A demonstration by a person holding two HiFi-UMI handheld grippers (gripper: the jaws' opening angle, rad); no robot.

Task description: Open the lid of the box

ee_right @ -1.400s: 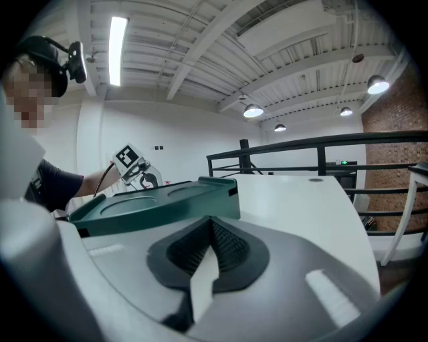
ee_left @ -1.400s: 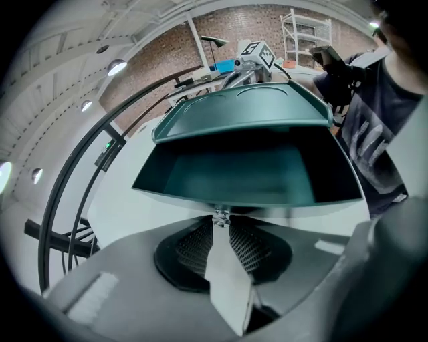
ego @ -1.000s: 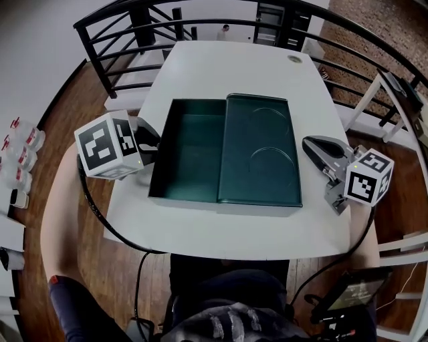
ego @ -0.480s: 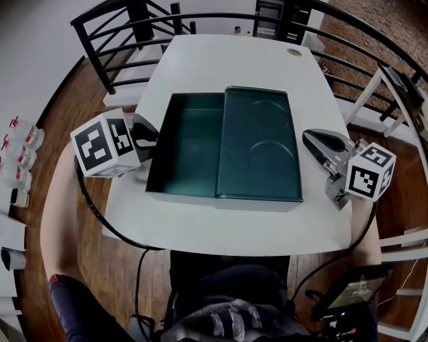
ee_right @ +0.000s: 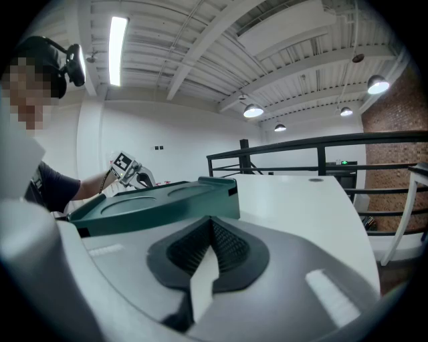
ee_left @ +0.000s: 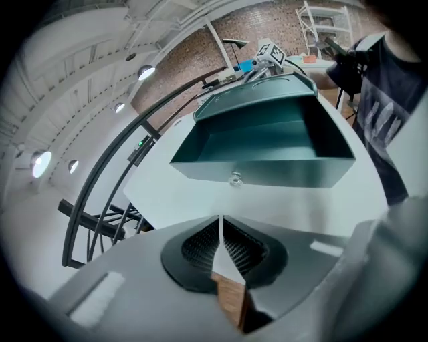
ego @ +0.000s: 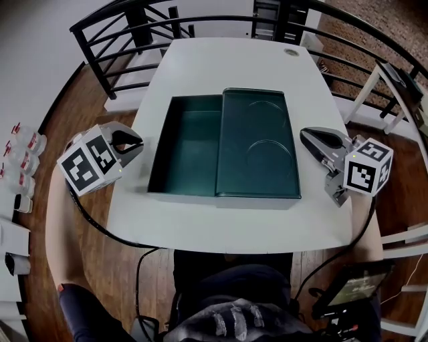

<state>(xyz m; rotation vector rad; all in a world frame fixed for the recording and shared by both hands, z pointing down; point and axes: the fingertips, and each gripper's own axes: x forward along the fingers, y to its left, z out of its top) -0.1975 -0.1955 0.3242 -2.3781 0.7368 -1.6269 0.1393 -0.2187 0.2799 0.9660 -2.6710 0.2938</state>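
On the white table (ego: 227, 67) lies a dark green box (ego: 186, 143); its left half shows an open hollow. The green lid (ego: 257, 143), with two curved marks, covers the right half. My left gripper (ego: 130, 141) hovers at the table's left edge, shut and empty, a short gap from the box's left wall. The left gripper view looks across that gripper's closed tips (ee_left: 220, 220) at the box (ee_left: 267, 150) and a small knob (ee_left: 235, 178) on its wall. My right gripper (ego: 309, 139) rests right of the lid, shut and empty; in the right gripper view the lid (ee_right: 157, 204) lies just beyond its tips (ee_right: 212, 224).
A black railing (ego: 134, 20) runs round the table's far side and both flanks. A small round fitting (ego: 291, 51) sits at the far right corner. Small bottles (ego: 23, 143) stand on the wooden floor at left. A tablet (ego: 351, 287) lies at lower right.
My left gripper has drawn back leftward from the box's wall to the table's left edge. The right gripper and the lid have barely shifted.
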